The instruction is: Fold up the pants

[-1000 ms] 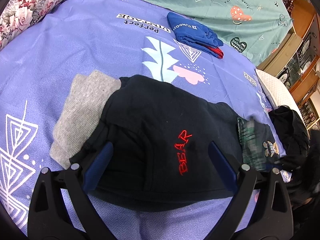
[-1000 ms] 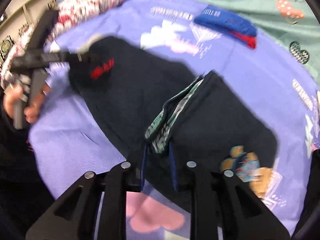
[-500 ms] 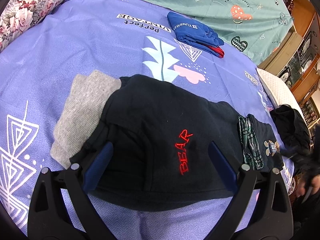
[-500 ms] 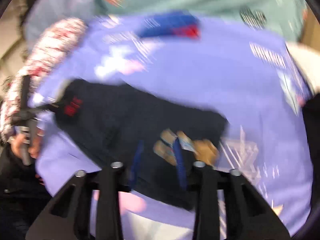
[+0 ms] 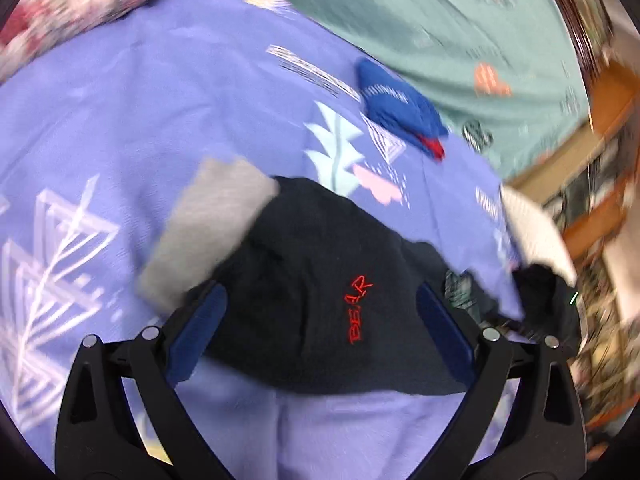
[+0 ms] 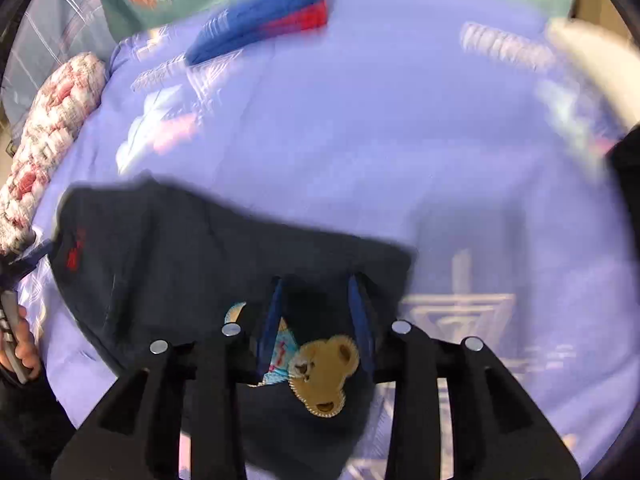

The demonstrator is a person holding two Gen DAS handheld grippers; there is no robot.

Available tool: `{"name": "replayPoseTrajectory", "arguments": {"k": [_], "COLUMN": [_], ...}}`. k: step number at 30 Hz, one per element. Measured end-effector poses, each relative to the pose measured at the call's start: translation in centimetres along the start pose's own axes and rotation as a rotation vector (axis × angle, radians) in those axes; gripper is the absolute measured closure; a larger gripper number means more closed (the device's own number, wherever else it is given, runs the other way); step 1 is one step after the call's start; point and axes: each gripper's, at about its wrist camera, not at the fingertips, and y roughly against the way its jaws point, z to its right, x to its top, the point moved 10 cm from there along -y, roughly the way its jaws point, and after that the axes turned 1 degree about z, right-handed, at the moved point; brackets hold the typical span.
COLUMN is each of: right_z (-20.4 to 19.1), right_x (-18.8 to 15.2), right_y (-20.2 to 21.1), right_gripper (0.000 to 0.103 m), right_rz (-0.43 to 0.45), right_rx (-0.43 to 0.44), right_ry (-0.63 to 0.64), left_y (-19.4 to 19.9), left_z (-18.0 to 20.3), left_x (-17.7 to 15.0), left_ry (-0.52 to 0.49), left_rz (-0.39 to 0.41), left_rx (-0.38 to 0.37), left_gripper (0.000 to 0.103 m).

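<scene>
The black pants [image 5: 320,280] lie part-folded near the bed's [image 5: 120,120] front edge; left tongs [image 5: 320,320] gape wide, empty, over the BEAR end, while right tongs [image 6: 316,308], half-open, straddle the bear-patch end to fold it, grip unclear

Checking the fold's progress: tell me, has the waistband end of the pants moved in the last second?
Yes. In the left wrist view the plaid-lined waistband has slid toward the viewer; purple bedspread shows where it lay.

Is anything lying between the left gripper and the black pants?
Nothing visible does. The left gripper hangs wide open directly over the black pants, near the red BEAR lettering, with no other item between them.
</scene>
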Motion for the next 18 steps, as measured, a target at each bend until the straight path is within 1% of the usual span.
{"name": "replayPoseTrajectory", "arguments": {"k": [2,3,4,5,7,8,9,11,12,14,16,18], "right_z": [-1.2,-1.7,-2.2,-2.3,-1.1,-0.8,0.1,1.6,1.9,1.6,1.5,1.3], "right_x": [0.3,0.6,1.0,1.2,1.8,1.8,1.6,1.4,1.5,1.8,2.0,2.0], "right_y": [0.9,1.7,2.5,3.8,5.2,5.4,5.4,5.3,5.5,6.0,5.6,5.3], "right_gripper": [0.056,0.053,0.052,0.052,0.044,0.043,0.041,0.041,0.041,0.04,0.037,0.036], "right_rz": [0.049,0.09,0.147,0.229,0.323,0.336,0.338,0.323,0.327,0.35,0.358,0.366], "right_rx": [-0.019,-0.003,0.048,0.107,0.139,0.145,0.155,0.167,0.187,0.204,0.2,0.2], "right_ry": [0.066,0.08,0.081,0.067,0.015,-0.005,-0.045,-0.099,-0.121,-0.127,-0.122,-0.12], "left_y": [1.2,1.2,1.1,0.8,0.2,-0.4,-0.8,-1.2,-1.5,-2.3,-3.0,-3.5], "left_z": [-1.6,-1.9,-2.5,-2.9,-3.1,-3.1,-3.0,-2.9,-2.8,-2.9,-2.9,-2.9], "left_x": [-0.4,-0.7,-1.2,-1.9,-2.8,-3.3,-3.6,-3.3,-3.1,-2.5,-1.9,-1.4], "left_ry": [0.085,0.112,0.156,0.206,0.248,0.271,0.278,0.282,0.29,0.314,0.345,0.368], "left_rz": [-0.028,-0.044,-0.073,-0.105,-0.141,-0.163,-0.164,-0.15,-0.148,-0.137,-0.126,-0.125], "left_rx": [0.006,0.005,-0.007,-0.023,-0.031,-0.033,-0.024,0.003,0.006,0.012,0.023,0.022], "left_gripper": [0.005,0.005,0.005,0.005,0.005,0.005,0.004,0.003,0.002,0.002,0.002,0.002]}}
